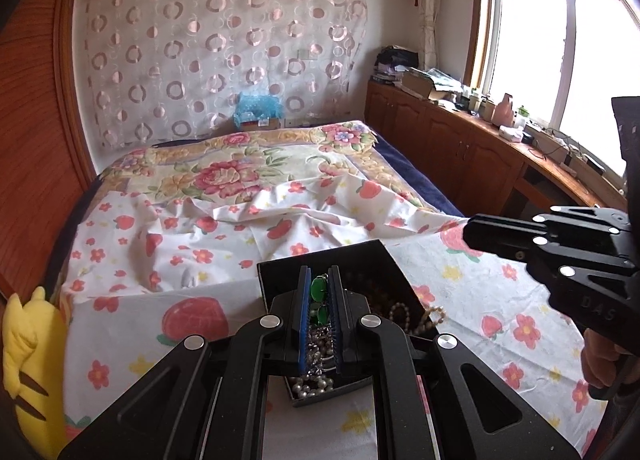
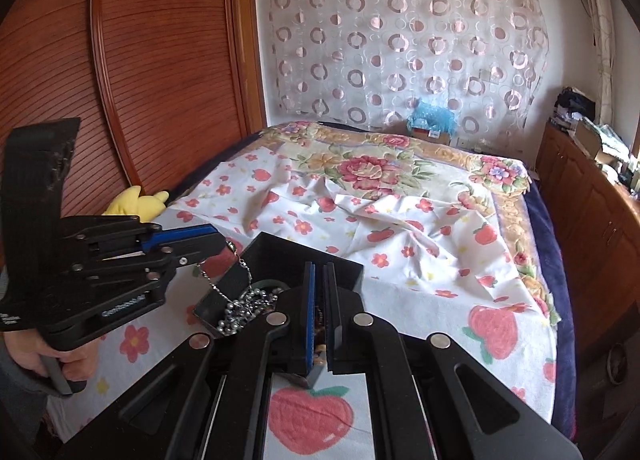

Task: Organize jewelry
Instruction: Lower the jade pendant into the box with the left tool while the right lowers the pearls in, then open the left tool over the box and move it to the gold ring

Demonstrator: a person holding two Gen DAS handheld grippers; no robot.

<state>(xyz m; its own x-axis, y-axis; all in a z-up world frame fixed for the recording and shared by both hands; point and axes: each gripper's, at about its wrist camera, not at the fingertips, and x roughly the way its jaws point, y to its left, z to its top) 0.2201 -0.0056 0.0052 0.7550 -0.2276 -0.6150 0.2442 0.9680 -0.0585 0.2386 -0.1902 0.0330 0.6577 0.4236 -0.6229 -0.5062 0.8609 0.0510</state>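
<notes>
A black open jewelry box (image 1: 376,260) sits on the bed sheet, filled with pearl strands, silver chains and dark beads. My left gripper (image 1: 320,284) is above the box, shut on a silver chain with green stones (image 1: 319,287). In the right wrist view the left gripper (image 2: 222,241) holds that chain (image 2: 212,284) hanging over the box (image 2: 280,256). My right gripper (image 2: 319,272) is nearly shut and empty, just over the box's near side. A pearl strand (image 1: 416,320) hangs over the box's right rim.
The bed carries a white sheet with strawberry print (image 1: 192,236) and a floral quilt (image 1: 240,168) behind. A yellow plush toy (image 1: 32,364) lies at the left edge. A wooden wardrobe (image 2: 160,60) stands left, a cluttered wooden cabinet (image 1: 480,140) right.
</notes>
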